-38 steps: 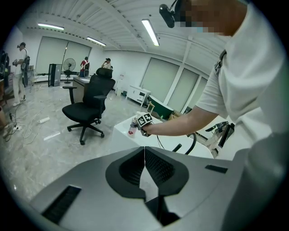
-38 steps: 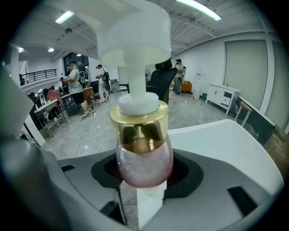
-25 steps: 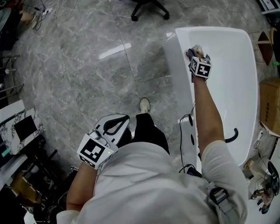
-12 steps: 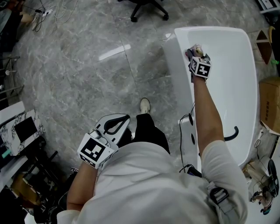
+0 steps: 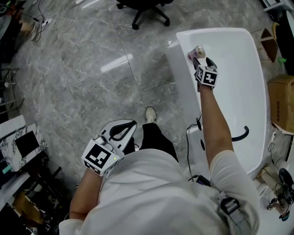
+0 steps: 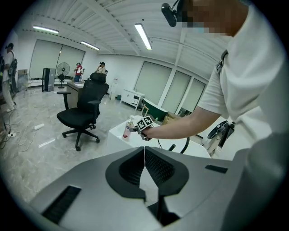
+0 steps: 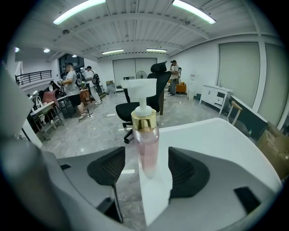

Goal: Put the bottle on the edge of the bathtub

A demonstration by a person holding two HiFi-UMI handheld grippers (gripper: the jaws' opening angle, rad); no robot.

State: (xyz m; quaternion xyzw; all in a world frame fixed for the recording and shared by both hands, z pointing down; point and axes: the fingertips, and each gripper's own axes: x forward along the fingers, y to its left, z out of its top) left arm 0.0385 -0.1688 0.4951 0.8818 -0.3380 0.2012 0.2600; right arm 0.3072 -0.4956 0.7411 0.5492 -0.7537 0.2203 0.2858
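Observation:
A clear bottle of pink liquid, with a gold collar and a white pump, stands upright on the white bathtub's rim. My right gripper is around it. Its jaws are opening, and there are gaps between the bottle and both pads. From the head view the bottle sits on the tub's left rim, just beyond the right gripper. My left gripper hangs by the person's left side, its jaws shut on nothing. It sees the bottle from afar.
A black office chair stands on the grey marble floor beyond the tub. A black curved hose lies inside the tub. A cardboard box sits to the right of the tub. Cables run along the near rim. People stand far off.
The head view has drifted slightly, so the tub sits a little higher and further left in it. The right gripper stays at the bottle on the rim. The left gripper has not moved.

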